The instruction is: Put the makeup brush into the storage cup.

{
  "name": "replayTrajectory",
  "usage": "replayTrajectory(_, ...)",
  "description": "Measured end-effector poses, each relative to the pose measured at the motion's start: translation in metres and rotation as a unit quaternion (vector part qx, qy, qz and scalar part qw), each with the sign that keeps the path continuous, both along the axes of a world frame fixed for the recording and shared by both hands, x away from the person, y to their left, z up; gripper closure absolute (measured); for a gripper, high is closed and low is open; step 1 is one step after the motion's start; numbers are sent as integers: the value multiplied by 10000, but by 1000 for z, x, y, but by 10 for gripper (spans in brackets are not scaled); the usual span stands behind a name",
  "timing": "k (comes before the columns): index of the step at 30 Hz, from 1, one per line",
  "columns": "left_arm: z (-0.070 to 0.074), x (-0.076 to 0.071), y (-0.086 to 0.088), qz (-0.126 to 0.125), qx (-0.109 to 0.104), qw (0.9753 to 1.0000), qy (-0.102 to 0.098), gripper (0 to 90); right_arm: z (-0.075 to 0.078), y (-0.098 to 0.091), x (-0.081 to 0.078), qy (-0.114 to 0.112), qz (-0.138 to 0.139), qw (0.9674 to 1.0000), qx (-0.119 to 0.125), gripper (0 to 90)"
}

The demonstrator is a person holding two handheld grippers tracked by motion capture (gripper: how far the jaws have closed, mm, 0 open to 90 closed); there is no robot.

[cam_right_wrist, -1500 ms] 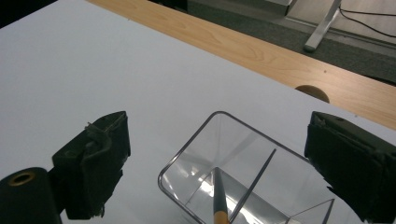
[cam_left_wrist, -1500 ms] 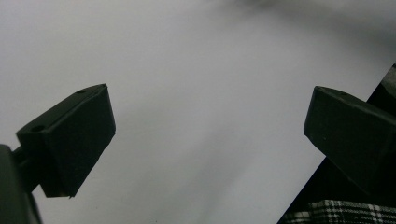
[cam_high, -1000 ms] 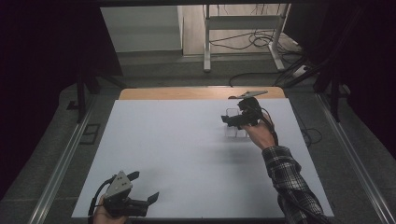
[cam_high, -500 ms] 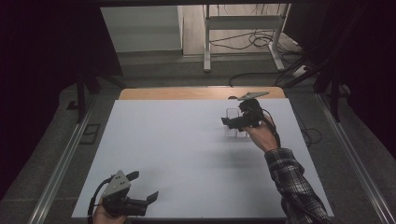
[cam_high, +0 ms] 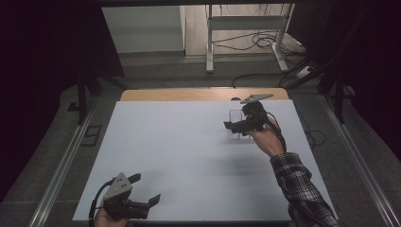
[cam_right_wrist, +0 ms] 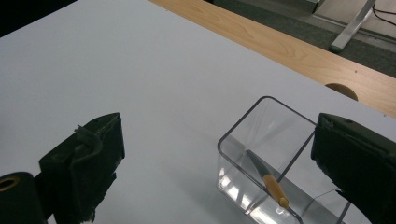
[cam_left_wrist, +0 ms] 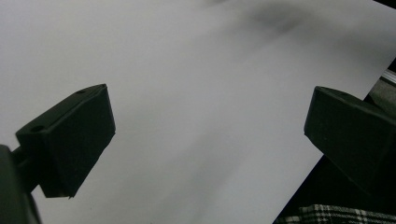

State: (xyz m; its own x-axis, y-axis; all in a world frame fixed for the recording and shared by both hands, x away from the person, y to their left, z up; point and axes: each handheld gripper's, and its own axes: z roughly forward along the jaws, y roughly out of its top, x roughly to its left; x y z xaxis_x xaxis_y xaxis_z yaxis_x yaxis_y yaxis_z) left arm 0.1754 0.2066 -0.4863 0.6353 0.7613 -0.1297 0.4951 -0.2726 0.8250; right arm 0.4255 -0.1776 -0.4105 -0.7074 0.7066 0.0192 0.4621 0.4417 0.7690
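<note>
Item: clear box (cam_right_wrist: 268, 161), open-topped, standing on the white table (cam_high: 179, 156) at far right, just short of the bare wooden strip along the far edge. Contents: one small knife (cam_right_wrist: 267, 178), grey blade, yellow-orange handle, leaning on the slant inside. Right gripper (cam_high: 236, 126): held over the box by a hand in a plaid sleeve (cam_high: 298, 182); in its own view the jaws stand wide apart and hold nothing, the box showing between them toward the right-hand jaw. Left gripper (cam_high: 146, 189): low at the near left edge, well apart from the box, jaws likewise spread wide and empty over bare table. Step in hand, as judged: the right gripper hovers at the box, either lining up to take the knife or box, or just clear of them; which one cannot be told. Next move, if a grasp: bring the jaws down squarely about the chosen piece before closing, since the thin walls look slippery. Change from a second ago: slight; the right gripper sits in nearly the same spot, the left unmoved.
</note>
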Motion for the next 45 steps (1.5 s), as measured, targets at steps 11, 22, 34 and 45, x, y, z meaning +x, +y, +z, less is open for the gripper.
replayTrajectory(11,0,0,0,-4,-13,10000,5,22,6,-2,-10,-29,76,10000,-48,30)
replayTrajectory(22,0,0,1,-7,-63,10000,7,22,11,-3,-21,-46,158,9999,-47,28)
replayTrajectory(34,0,0,1,-10,-76,10000,9,20,12,-3,-33,-76,270,9996,-86,18)
replayTrajectory(45,0,1,1,-3,-66,10000,36,16,13,-1,-46,-112,378,9992,-65,17)
